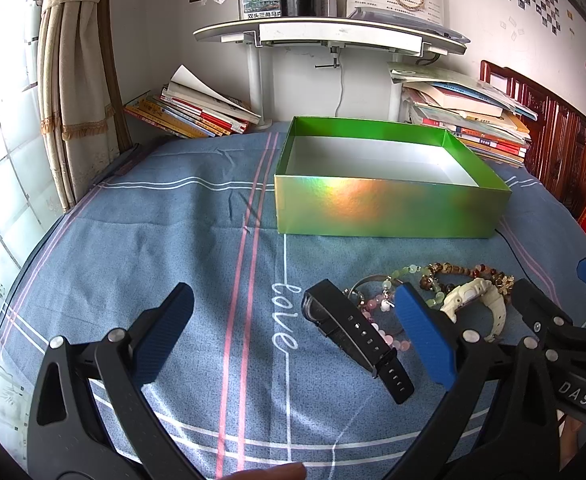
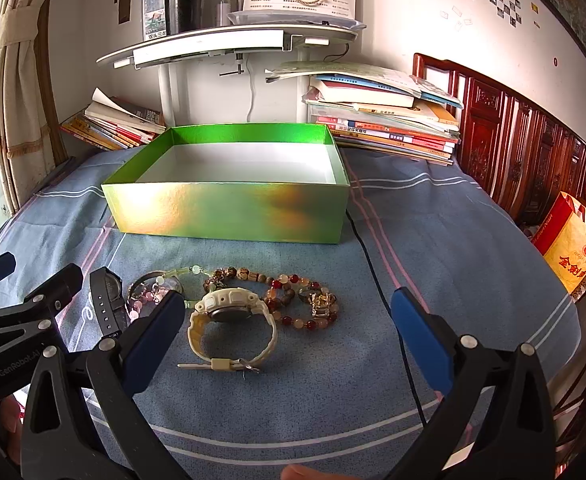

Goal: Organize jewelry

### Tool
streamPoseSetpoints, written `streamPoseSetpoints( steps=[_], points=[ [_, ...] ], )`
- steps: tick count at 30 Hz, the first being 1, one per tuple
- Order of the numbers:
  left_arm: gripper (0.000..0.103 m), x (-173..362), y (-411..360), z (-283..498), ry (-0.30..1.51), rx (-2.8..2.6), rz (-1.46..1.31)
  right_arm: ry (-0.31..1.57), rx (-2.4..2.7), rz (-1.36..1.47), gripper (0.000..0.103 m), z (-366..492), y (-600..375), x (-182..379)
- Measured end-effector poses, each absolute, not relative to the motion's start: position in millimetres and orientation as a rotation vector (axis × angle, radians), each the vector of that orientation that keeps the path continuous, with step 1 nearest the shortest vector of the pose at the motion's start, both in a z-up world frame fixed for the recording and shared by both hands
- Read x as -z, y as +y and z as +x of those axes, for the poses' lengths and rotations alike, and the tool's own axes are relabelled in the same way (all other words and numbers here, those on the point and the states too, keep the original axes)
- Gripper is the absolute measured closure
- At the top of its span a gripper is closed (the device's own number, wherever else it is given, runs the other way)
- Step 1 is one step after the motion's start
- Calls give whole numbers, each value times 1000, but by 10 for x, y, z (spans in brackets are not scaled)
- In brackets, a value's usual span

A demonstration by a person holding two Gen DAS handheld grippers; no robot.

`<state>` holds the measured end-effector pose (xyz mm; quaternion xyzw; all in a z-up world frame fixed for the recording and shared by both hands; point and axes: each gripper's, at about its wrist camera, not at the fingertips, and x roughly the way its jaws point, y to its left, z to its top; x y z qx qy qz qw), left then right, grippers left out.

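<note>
Jewelry lies on the blue bedsheet [image 2: 433, 240] near the green box [image 2: 229, 216]: black watch [image 1: 353, 332] left, cream watch [image 2: 229, 320] and bead bracelets [image 2: 301, 300] right. Left gripper [image 1: 293, 332] and right gripper [image 2: 289, 328] both gape wide, holding nothing.

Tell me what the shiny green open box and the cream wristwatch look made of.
Shiny green open box: likely foil-laminated cardboard, given its rainbow sheen, thin walls and white interior. Cream wristwatch: apparently matte moulded plastic or resin, with a band loop.
</note>
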<state>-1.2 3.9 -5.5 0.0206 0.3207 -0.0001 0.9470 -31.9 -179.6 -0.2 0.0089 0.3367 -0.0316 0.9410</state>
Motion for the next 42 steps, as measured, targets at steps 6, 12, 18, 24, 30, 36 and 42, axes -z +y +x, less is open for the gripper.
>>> streamPoseSetpoints(
  steps=[6,12,18,24,30,36,42],
  points=[
    [4,74,51,-13,655,0,41,687,64,19,2,-316,-1797,-5],
    [4,79,50,-14,655,0,43,689,60,16,3,-311,-1782,-7],
    [4,82,42,-10,657,0,46,690,57,13,3,-314,-1776,-6],
    [4,79,38,-3,660,2,48,691,58,12,3,-311,-1774,-9],
    [4,69,46,11,664,2,51,693,57,13,2,-306,-1774,-10],
    [4,69,44,43,673,-6,64,697,96,-44,3,-265,-1774,2],
    [5,103,77,113,700,-34,95,787,104,-38,3,-99,-2105,89]
  ],
)
